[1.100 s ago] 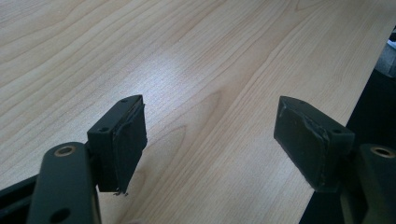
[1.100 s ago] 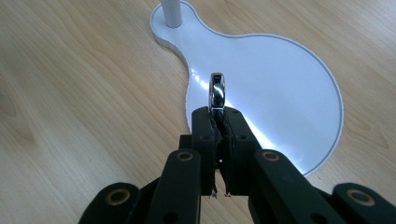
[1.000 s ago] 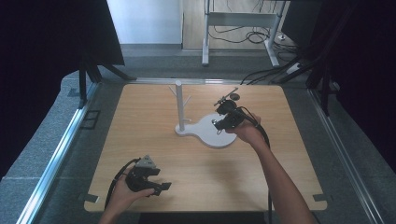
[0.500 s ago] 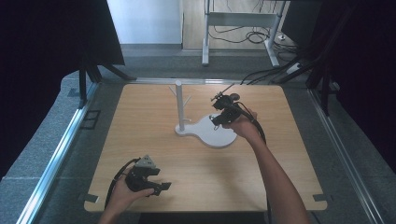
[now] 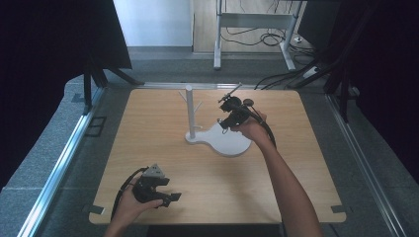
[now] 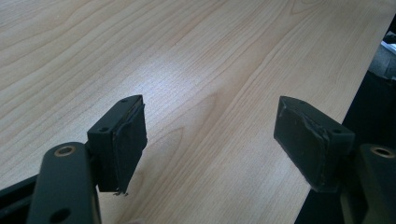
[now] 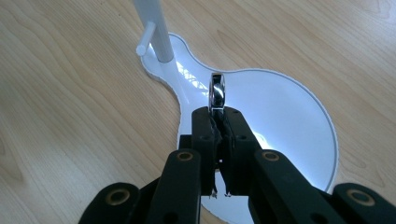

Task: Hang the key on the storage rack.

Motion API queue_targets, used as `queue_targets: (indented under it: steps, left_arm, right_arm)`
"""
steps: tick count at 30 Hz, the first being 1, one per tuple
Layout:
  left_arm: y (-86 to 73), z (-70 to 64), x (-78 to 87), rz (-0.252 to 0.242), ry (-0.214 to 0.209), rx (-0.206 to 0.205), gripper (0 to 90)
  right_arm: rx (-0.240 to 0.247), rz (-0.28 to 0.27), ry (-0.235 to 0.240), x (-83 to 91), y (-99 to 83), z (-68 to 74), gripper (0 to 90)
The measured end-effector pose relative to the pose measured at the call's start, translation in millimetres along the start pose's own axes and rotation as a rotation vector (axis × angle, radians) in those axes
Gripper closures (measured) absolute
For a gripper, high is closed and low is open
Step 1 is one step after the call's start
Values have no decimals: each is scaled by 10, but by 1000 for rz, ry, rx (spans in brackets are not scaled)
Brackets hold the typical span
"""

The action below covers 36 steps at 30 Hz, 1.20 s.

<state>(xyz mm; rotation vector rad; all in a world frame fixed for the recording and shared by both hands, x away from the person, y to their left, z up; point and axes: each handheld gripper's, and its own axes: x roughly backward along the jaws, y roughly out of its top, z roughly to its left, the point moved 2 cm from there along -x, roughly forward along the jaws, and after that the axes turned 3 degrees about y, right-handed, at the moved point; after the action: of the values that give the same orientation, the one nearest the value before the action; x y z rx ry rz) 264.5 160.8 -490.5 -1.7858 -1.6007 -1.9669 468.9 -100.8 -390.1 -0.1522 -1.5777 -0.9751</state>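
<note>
**Ring pinched above the stand's dish**

The right gripper (image 7: 218,122) has its fingers (image 7: 201,140) clenched on a shiny ring (image 7: 217,91), held on edge over the white stand (image 5: 232,143) near the table's (image 5: 148,123) middle, toward the far edge. The grip catches just the ring's lower rim, so a tilt or knock could likely flick it loose. The post (image 5: 189,111) and its side pegs (image 7: 145,38) stand just ahead and may snag the fingers. The left gripper (image 5: 165,196) rests released, grasping nothing, near the near-left corner, well apart.
</note>
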Motion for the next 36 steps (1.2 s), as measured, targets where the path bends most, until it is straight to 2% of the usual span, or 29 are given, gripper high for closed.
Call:
queue_targets:
  steps: [12, 36]
  left_arm:
    - [3, 1, 17, -8, 0, 5, 259]
    - [1, 15, 22, -13, -6, 3, 259]
  right_arm:
    - [5, 10, -6, -33, 103, 18, 846]
    - [19, -16, -22, -40, 421, 19, 846]
